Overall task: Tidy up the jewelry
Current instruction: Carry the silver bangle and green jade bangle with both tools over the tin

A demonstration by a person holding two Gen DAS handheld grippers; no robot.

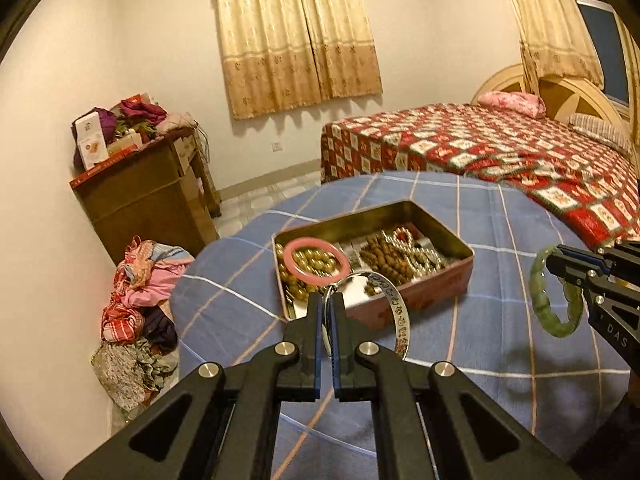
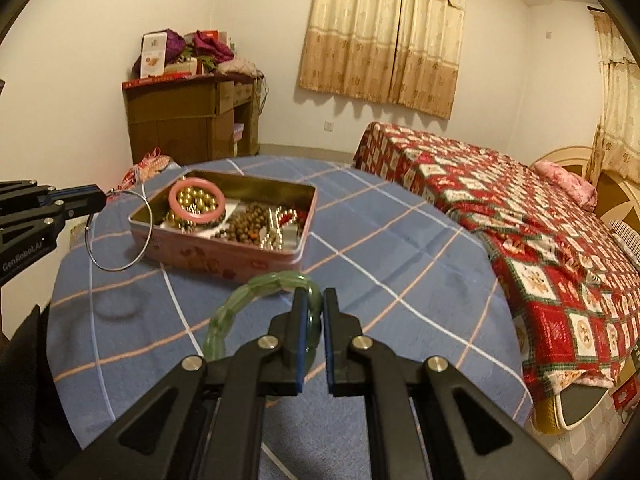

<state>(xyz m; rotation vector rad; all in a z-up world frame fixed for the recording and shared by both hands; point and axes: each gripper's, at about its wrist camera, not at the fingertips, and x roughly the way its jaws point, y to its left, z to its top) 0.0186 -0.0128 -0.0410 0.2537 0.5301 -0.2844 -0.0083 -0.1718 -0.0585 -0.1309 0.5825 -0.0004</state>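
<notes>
Left wrist view: left gripper (image 1: 329, 300), jaws nearly closed on a silver bangle (image 1: 394, 312), hangs above the counter (image 1: 240, 312) before the tin (image 1: 436, 280). Right wrist view: right gripper (image 2: 311, 300), jaws pinching a green bracelet (image 2: 256, 296); each ring is best lowered level into the tin's free space.

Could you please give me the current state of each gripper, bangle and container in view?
Left gripper: shut on the thin silver patterned bangle, held off the table.
Right gripper: shut on the green jade bangle, lifted.
Pink rectangular tin box: open, no lid on, holding jewelry.
Pink ring bangle: lying in the tin on gold beads.
</notes>
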